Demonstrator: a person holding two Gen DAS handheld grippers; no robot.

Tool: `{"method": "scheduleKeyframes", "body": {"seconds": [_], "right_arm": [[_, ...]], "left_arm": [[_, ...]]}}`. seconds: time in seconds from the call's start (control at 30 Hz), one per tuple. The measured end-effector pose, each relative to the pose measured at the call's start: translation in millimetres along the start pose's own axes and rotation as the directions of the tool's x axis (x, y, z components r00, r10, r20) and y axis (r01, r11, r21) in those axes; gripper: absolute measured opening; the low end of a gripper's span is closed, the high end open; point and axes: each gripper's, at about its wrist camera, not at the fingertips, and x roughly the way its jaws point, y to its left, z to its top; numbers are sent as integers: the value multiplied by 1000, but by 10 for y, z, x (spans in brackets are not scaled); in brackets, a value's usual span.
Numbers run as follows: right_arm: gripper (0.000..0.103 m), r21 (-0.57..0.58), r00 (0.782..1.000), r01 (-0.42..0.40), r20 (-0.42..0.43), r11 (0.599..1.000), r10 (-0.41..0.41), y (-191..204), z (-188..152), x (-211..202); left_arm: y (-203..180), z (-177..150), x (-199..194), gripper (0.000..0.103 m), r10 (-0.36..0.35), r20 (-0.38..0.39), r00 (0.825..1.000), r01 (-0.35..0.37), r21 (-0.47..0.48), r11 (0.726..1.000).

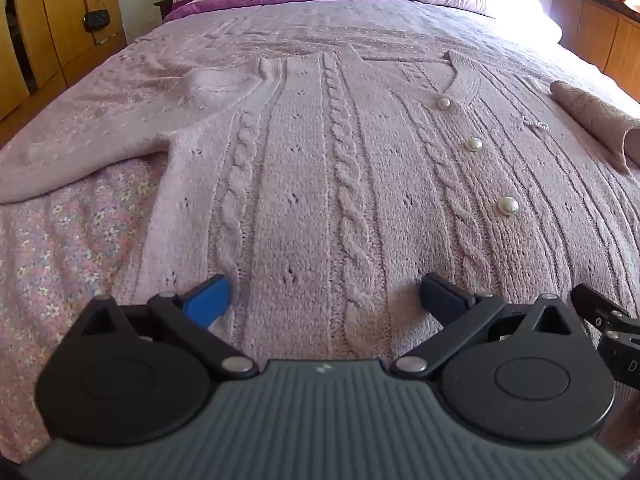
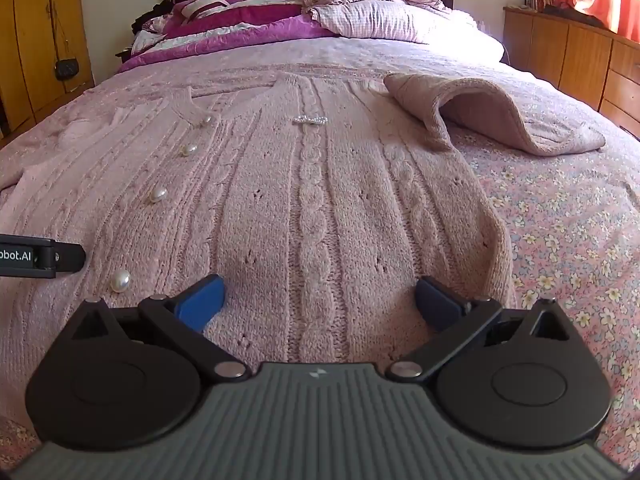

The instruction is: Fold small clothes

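A pink cable-knit cardigan (image 1: 304, 184) with pearl buttons (image 1: 508, 205) lies flat, front up, on the bed. It also shows in the right wrist view (image 2: 312, 200). Its left sleeve (image 1: 120, 128) lies spread out to the side. Its right sleeve (image 2: 500, 112) lies folded back in a loose hump. My left gripper (image 1: 324, 300) is open and empty, low over the hem on the cardigan's left half. My right gripper (image 2: 318, 300) is open and empty, low over the hem on the right half. Part of the left gripper (image 2: 40, 258) shows at the right wrist view's left edge.
A floral pink bedspread (image 2: 560, 216) covers the bed. Purple and white quilts and pillows (image 2: 304, 20) are piled at the headboard. Wooden wardrobes (image 1: 48, 28) stand to the left and a wooden cabinet (image 2: 580, 60) to the right.
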Motion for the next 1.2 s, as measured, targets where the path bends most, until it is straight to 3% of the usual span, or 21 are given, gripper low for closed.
{"method": "scheduleKeyframes", "body": {"seconds": [1.2], "right_arm": [[103,-13,1000,10,-4,1000,-10,18,-2,-19]], "left_arm": [[-13,32,21,103,6,-21,1000,-6,0,1000]]}}
